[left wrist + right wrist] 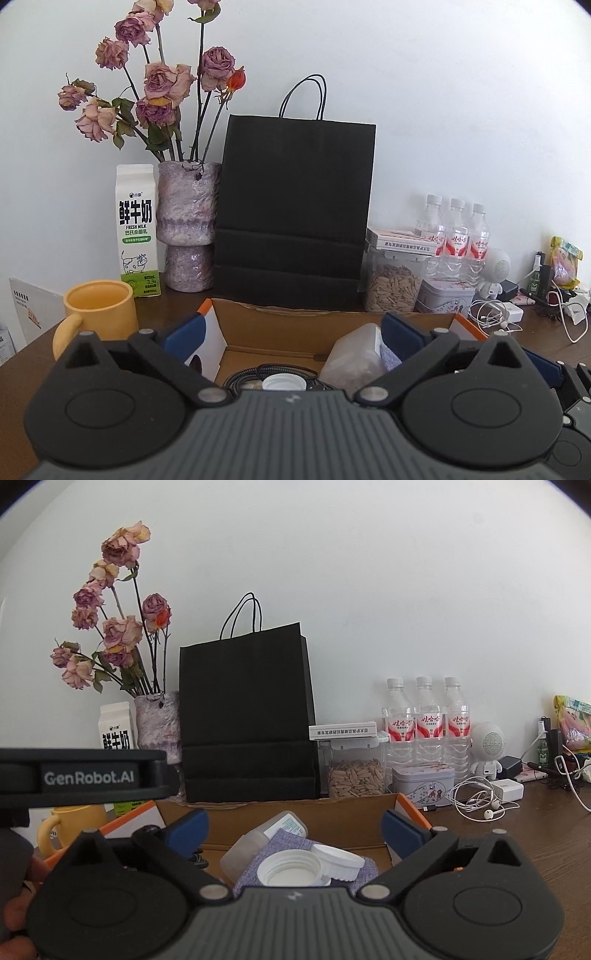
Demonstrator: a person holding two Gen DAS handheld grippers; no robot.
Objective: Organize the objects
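Right wrist view: a cardboard box (295, 823) is seen on the worktop (517, 834), with white caps (291, 873) and a frosted bottle (258, 842) already inside. Both tongs, right (295, 825) and left (291, 332), are spread wide and empty. Another loose thing, perhaps the earphones (480, 805), likely must be picked next.

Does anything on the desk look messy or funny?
Yes. The white earphones lie in a tangled heap on the table beside the tin, and the roses in the vase look dried and droopy.
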